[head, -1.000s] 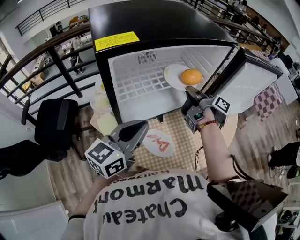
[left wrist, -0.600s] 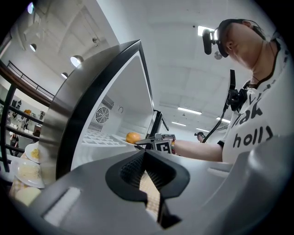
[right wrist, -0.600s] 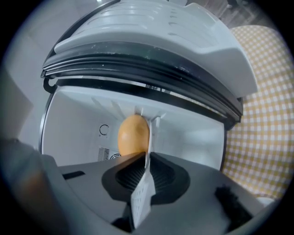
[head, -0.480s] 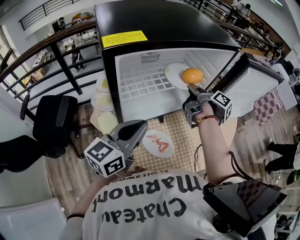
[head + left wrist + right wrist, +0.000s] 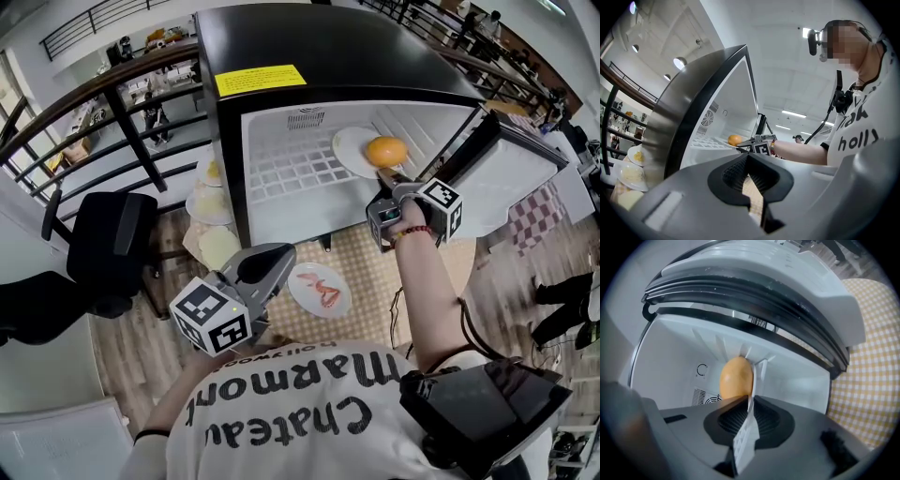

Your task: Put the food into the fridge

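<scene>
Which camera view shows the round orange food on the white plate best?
The head view: the round orange food lies in plain sight on the white plate inside the fridge. The right gripper view shows it close, but its lower part is hidden. The left gripper view shows it small and far.

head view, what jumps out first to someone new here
The orange on a white plate inside the open fridge, with the right gripper shut on the plate's rim. Lower down, the left gripper hangs shut and empty near a second plate of red food.
</scene>
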{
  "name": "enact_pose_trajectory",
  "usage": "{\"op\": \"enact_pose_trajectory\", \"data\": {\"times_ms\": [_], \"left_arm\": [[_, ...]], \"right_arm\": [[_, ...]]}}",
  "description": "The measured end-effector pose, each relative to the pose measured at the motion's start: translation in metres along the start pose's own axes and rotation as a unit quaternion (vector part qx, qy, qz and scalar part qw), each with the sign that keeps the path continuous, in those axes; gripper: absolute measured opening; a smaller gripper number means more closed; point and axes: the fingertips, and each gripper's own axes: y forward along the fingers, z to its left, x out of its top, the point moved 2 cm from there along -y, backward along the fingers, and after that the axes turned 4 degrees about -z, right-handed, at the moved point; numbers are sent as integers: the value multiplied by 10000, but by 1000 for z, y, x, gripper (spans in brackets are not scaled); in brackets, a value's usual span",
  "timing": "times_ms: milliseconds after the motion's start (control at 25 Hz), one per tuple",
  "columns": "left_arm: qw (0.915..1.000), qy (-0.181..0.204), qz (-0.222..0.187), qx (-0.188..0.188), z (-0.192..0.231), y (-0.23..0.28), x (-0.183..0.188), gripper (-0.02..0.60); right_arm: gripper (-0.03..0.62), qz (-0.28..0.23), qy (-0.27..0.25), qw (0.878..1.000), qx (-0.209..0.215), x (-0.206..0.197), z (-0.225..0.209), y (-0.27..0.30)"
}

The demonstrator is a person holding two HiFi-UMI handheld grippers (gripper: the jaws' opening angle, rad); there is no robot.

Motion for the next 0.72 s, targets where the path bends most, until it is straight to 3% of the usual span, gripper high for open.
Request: {"op": "enact_pose_trajectory", "data": {"times_ms": [240,360,480,600,720], "left_arm": [[10000,33,19,-29,-1,-7,-1,3],[10000,67,13,-8,1,-13,1,3],[10000,57,-14,65,0,-17,1,3],[9997,49,-50,224,-5,-19,0,3],[9990,-16,-128,427,-18,-16,-4,3]], "right_arm": [[34,-214,80,9997,-12,4,-1,-4],[104,-464,286,9985,86,9,-2,-14],[104,-562,224,9982,58,9,-10,-30],[104,-606,-187,9976,271,12,-7,-50],[55,-556,-1101,9910,520,16,1,-76]]}}
